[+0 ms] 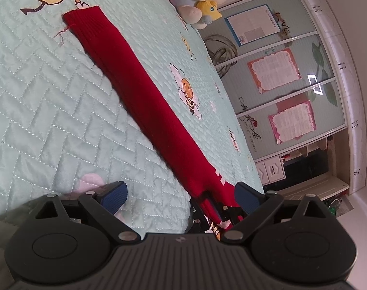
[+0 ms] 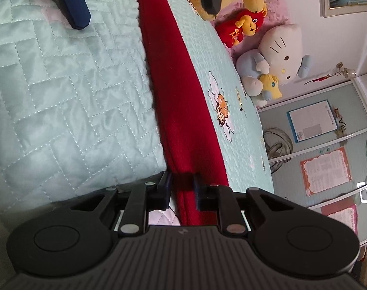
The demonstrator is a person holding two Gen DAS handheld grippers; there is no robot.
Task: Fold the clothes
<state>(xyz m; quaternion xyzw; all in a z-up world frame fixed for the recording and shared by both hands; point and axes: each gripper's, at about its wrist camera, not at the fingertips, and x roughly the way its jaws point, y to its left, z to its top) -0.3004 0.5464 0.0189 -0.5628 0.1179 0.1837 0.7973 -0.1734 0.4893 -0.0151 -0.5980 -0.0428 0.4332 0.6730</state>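
Right gripper (image 2: 182,194) is pinching the red garment (image 2: 181,111) at the bed's (image 2: 62,96) near edge.
Left gripper (image 1: 181,199), fingers spread and empty, is waiting alongside while the folded strip is lying stretched across the quilt, likely for the next fold.

1. Red knit garment (image 1: 140,91): folded into a long narrow strip, lying flat and stretched diagonally across the pale green quilted bed cover.
2. Far end ribbed, with loose threads trailing.
3. Near end (image 2: 183,193) bunched; white lettering partly visible there.
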